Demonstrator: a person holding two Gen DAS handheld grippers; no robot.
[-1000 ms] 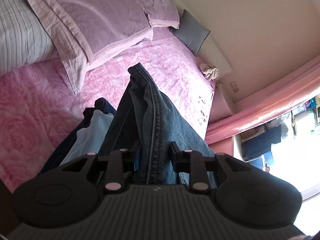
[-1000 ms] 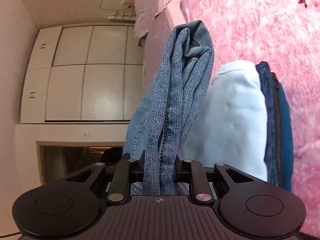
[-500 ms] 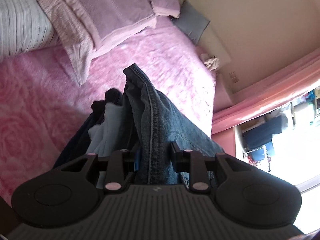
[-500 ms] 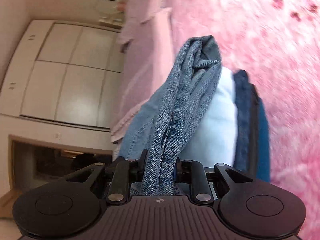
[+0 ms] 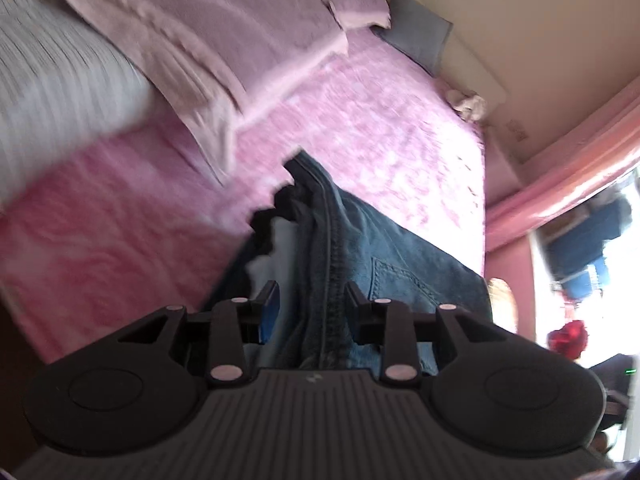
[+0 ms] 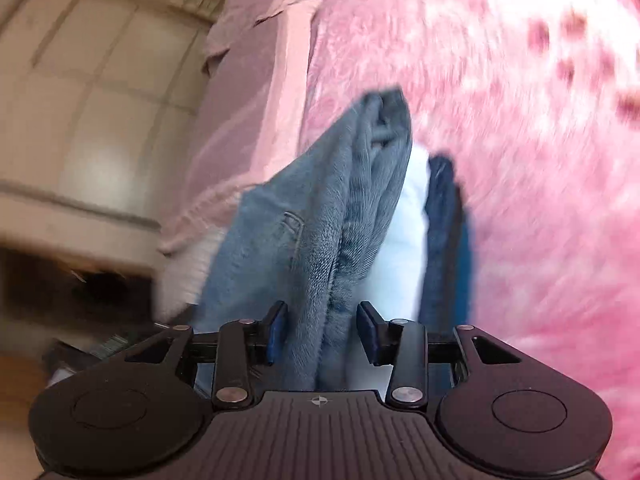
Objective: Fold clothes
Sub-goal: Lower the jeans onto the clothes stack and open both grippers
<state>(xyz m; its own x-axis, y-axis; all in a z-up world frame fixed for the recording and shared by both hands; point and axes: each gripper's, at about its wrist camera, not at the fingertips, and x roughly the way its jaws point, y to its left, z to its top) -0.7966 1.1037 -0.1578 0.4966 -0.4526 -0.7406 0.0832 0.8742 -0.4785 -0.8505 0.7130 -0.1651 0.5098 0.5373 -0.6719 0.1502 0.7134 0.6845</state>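
Jeans (image 5: 360,256) folded onto stack; your right gripper (image 6: 322,332) and left gripper (image 5: 312,304) just opening, pads apart (denim between). Withdraw next.

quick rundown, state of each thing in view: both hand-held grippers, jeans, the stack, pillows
left hand-held gripper: jaws just opening, gaps either side of the jeans
right hand-held gripper: jaws just opened, pads clear of the jeans
jeans: folded, bunched edge between both grippers' jaws, no longer pinched
stack: folded clothes, beside the jeans on the pink blanket
pillows: lying on the bed, overlapping
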